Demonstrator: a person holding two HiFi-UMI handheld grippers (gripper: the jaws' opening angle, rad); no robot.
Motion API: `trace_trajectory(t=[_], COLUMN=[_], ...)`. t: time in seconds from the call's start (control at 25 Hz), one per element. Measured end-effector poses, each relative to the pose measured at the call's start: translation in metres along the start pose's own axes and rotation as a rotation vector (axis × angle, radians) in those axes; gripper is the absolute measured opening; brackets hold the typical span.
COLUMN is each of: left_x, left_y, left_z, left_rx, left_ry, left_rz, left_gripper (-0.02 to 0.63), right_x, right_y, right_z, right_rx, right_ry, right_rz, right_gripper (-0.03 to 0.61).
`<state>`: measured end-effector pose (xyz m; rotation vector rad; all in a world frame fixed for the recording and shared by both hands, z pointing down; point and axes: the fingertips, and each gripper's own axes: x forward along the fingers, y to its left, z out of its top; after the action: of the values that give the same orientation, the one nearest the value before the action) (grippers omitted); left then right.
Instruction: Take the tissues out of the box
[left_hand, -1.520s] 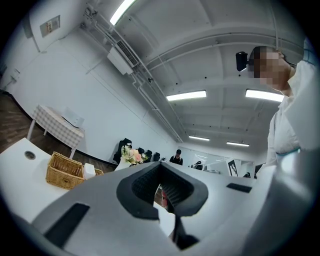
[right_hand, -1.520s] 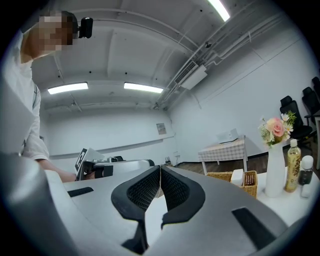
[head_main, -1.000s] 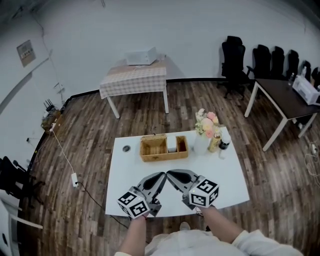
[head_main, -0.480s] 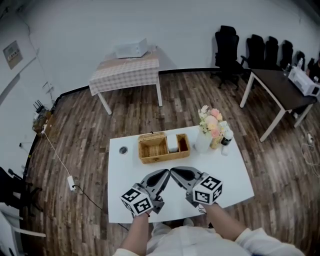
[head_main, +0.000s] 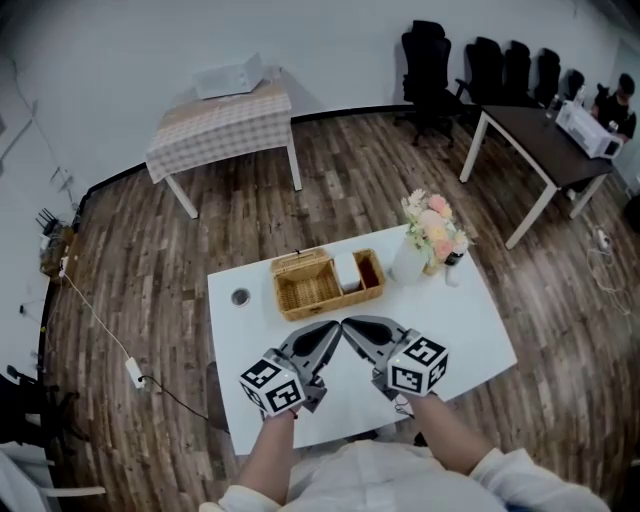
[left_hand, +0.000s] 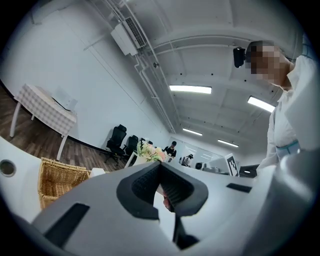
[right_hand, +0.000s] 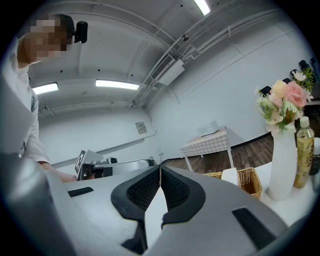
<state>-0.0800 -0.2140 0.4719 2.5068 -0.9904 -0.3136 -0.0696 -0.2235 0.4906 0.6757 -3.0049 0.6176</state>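
A wicker box (head_main: 312, 288) stands at the middle back of the white table (head_main: 470, 330). A white pack of tissues (head_main: 347, 272) sits upright in its right part, beside a dark compartment. Both grippers hover over the table's front half, angled inward with their tips almost touching, a short way in front of the box. My left gripper (head_main: 332, 327) is shut and holds nothing; in its own view (left_hand: 160, 165) the box (left_hand: 57, 180) lies at the left. My right gripper (head_main: 347, 324) is shut and empty too (right_hand: 160, 168), with the box (right_hand: 247, 181) and tissues (right_hand: 230, 175) at its right.
A white vase of flowers (head_main: 412, 260) and a small bottle (head_main: 452, 270) stand at the table's back right. A small round object (head_main: 239, 297) lies at the back left. Across the wooden floor are a checked table (head_main: 225, 125), a dark desk (head_main: 535, 125) and black chairs (head_main: 425, 60).
The head view has drifted, so the room sits differently in the frame. Both grippers stay shut, tips together, in much the same place over the table's front.
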Motion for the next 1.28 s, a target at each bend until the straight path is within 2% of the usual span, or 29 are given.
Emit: trace_trajectory(t=[0.68,1.0,1.28], left_x=[-0.002,-0.001,-0.003], left_y=[0.040,0.057,0.063], left_z=[-0.020,-0.019,-0.021], left_rx=[-0.084,-0.107,-0.118], left_ry=[0.035,0.020,0.023], left_rz=[-0.026,-0.020,-0.021], left_gripper=[0.000,0.000,0.000], right_x=[0.026,0.032,0.043], right_y=[-0.025,-0.066,-0.091], right_z=[-0.027,-0.033,-0.041], right_rx=[0.039,0.007,-0.024], right_ry=[0.066,0.112,0.171], right_rz=[-0.069,-0.180,-0.236], right_gripper=[0.034,0.035,0.035])
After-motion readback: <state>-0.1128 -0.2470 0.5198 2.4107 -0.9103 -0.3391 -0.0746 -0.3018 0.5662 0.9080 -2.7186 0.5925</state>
